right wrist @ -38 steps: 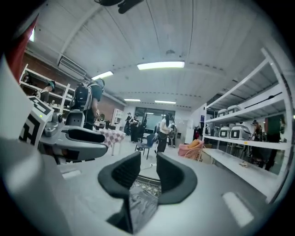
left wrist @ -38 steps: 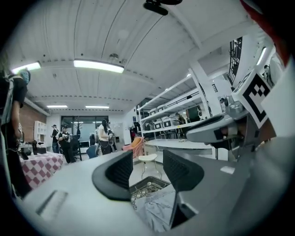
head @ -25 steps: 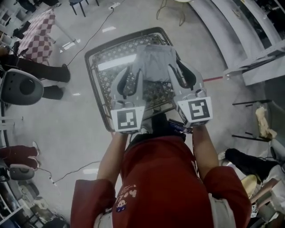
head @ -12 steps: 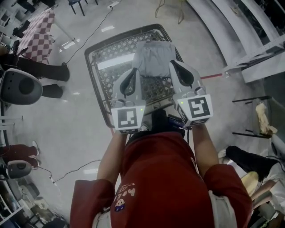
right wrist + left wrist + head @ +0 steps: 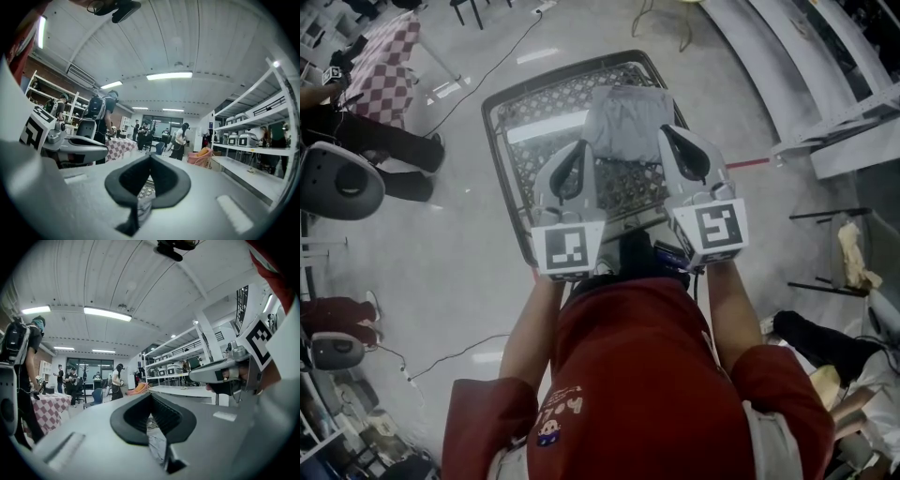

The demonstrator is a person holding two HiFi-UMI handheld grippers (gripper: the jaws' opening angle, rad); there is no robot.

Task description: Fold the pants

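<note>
The grey pants point(image 5: 623, 120) lie spread over the far half of a wire-mesh basket point(image 5: 523, 161) that stands on the pale floor in front of the person in a red top point(image 5: 647, 375). Both tools reach out level over the basket's near half, side by side, each meeting the near edge of the cloth at one corner.

The left hand-held gripper point(image 5: 580, 148) has its jaws pressed together on the near left corner of the pants. In the left gripper view the two grey jaws meet at their tips point(image 5: 151, 396), and a strip of grey pants fabric point(image 5: 157, 444) is pinched in the seam below them.

The right hand-held gripper point(image 5: 667, 133) is likewise closed on the near right corner. In the right gripper view its jaws touch at the tips point(image 5: 150, 157), with a fold of the same grey cloth point(image 5: 144, 206) caught between them.

The rest of the garment stretches away beyond both sets of tips, flat on the mesh and between the two tools.
</note>
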